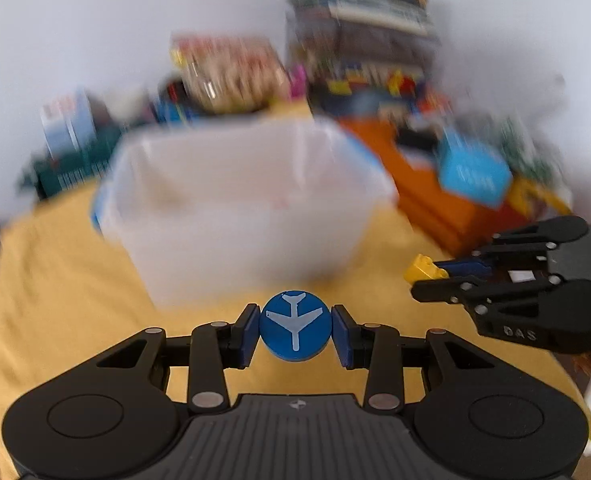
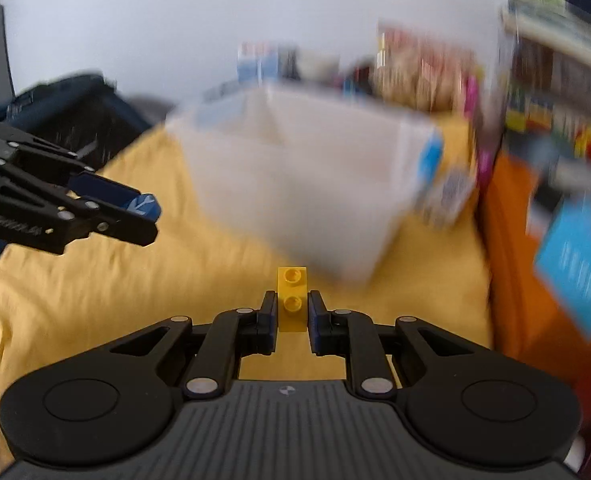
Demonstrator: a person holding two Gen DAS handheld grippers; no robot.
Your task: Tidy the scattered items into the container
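While the right tool grips it, yellow brick points forward.

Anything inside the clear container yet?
The clear container looks empty through its blurred walls; its floor isn't clearly visible. Blue disc and yellow brick remain gripped outside.

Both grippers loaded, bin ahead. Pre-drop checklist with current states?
1. Left gripper grips the round blue disc with a white plane symbol, jaws on either side: ok.
2. Right gripper grips the yellow two-stud plastic brick: ok.
3. Translucent white plastic bin open on top, no lid visible: ok.
4. Either gripper over the bin's opening: not ok; both sit short of its near wall, above the yellow cloth.
5. The two grippers apart from each other: ok.
6. Bin contents: cannot tell, motion blur.
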